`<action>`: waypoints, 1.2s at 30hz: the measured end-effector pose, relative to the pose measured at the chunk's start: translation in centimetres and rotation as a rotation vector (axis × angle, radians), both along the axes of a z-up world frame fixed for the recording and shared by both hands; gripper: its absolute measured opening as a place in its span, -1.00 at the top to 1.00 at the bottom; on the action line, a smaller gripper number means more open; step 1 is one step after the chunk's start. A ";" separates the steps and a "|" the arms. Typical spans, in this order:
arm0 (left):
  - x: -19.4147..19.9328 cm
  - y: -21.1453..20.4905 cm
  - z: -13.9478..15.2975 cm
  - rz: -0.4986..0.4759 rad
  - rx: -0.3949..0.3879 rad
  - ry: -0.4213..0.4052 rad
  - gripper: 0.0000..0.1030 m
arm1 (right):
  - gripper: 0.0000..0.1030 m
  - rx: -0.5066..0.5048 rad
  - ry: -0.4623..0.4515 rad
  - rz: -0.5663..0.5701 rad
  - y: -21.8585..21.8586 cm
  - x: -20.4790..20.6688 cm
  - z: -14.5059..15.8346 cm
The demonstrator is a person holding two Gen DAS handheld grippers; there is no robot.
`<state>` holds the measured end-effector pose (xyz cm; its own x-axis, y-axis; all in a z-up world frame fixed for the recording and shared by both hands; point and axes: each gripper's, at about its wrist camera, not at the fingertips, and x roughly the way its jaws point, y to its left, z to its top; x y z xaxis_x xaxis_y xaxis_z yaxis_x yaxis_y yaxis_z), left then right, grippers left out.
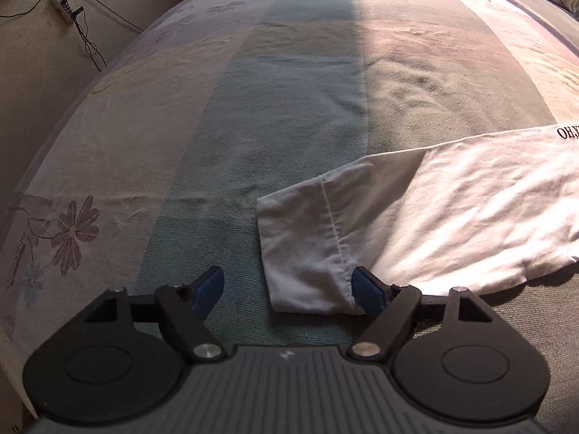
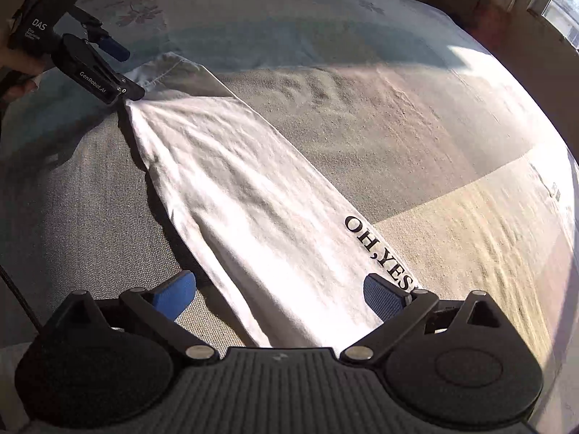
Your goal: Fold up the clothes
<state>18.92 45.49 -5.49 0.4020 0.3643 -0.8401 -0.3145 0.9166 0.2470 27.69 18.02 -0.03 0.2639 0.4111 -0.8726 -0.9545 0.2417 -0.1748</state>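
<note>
While both wide open, left gripper (image 1: 287,289) straddles shirt (image 1: 434,217) sleeve, right gripper (image 2: 280,294) straddles hem, nothing held.

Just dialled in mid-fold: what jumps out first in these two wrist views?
The white T-shirt, folded into a long strip on the striped, flowered bedsheet and half in bright sun, with black "OH,YES" lettering near the right tongs, which stand open over one end. At the other end the left tongs are open around the sleeve.
</note>
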 end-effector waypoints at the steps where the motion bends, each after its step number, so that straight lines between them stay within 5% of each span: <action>1: 0.3 -0.3 0.4 -0.013 0.013 0.000 -0.50 | -1.00 -0.005 -0.011 -0.057 -0.6 0.6 -0.3; 5: 2.1 -2.7 1.7 -0.098 -0.021 -0.072 -0.50 | -1.00 -0.005 -0.010 -0.268 -2.6 2.5 -1.5; 9: 4.2 -5.4 0.0 -0.181 0.017 -0.022 -0.51 | -1.00 -0.030 -0.006 -0.395 -2.5 2.4 -3.2; 12: 4.2 -5.3 -1.1 -0.152 0.038 0.013 -0.58 | -1.00 0.003 0.063 -0.418 -1.4 1.0 -4.0; 16: 3.8 -4.6 0.1 -0.113 0.021 0.013 -0.53 | -1.00 0.083 0.226 -0.288 0.1 -0.9 -3.1; 23: 5.2 -6.2 0.7 -0.197 -0.113 -0.035 -0.54 | -1.00 0.082 0.060 -0.426 -2.3 2.1 -1.7; 27: 5.4 -5.6 -1.2 -0.109 -0.108 0.009 -0.63 | -1.00 0.071 0.111 -0.504 -3.3 5.5 -4.8; 33: 4.7 -2.8 -1.2 0.014 -0.068 0.027 -0.83 | -1.00 0.218 0.101 -0.486 -1.4 8.7 -5.9; 36: 5.4 -3.8 0.3 -0.036 -0.102 -0.014 -0.74 | -1.00 0.205 0.122 -0.523 -0.7 10.7 -5.3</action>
